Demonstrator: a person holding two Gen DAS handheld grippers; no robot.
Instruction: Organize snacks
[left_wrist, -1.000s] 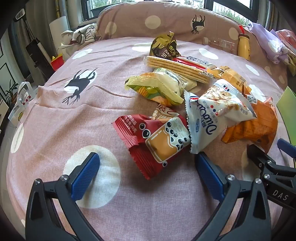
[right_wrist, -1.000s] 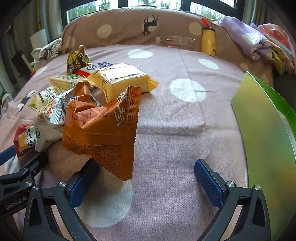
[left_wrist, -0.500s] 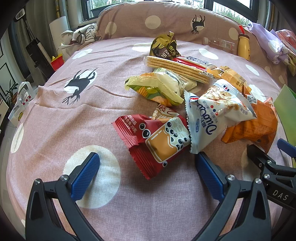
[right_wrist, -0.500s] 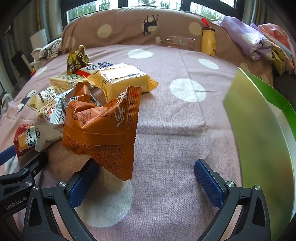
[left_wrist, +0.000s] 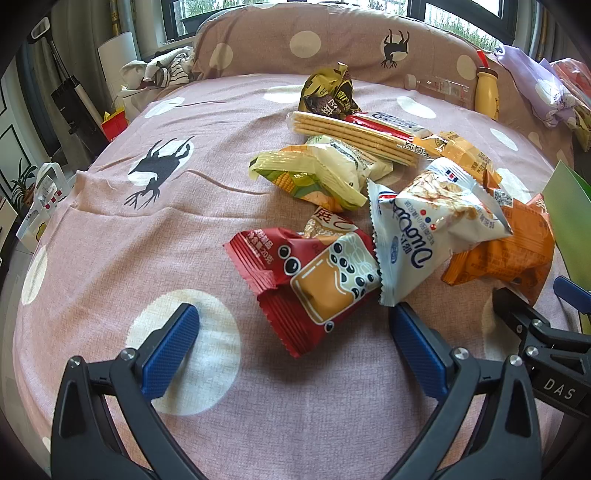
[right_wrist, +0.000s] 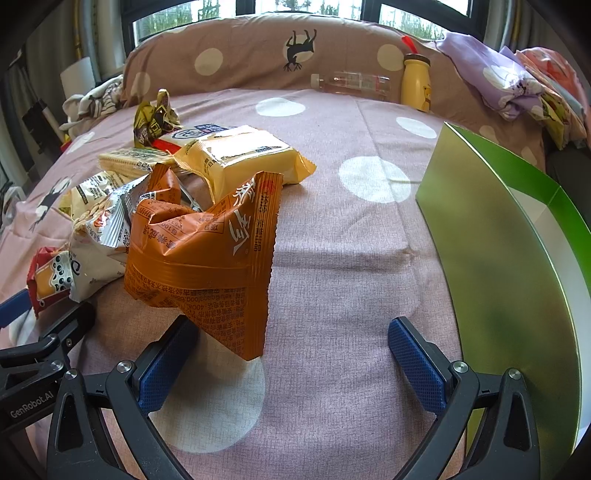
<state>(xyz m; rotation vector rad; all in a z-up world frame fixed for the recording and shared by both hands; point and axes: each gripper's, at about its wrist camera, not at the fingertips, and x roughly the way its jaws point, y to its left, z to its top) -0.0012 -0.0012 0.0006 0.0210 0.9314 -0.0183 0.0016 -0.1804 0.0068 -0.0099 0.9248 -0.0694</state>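
Your right gripper (right_wrist: 290, 356): jaws spread, empty, low over bedspread (right_wrist: 332, 280). Orange snack bag (right_wrist: 207, 251) just ahead, crumpled, lower corner beside left pad. Close on flat sealed edge, not puffed middle. Green box (right_wrist: 491, 236) near right, likely destination. Your left gripper (left_wrist: 291, 345): jaws spread, empty, red bubble-tea packet (left_wrist: 306, 277) between pads. Remaining snacks piled beyond.
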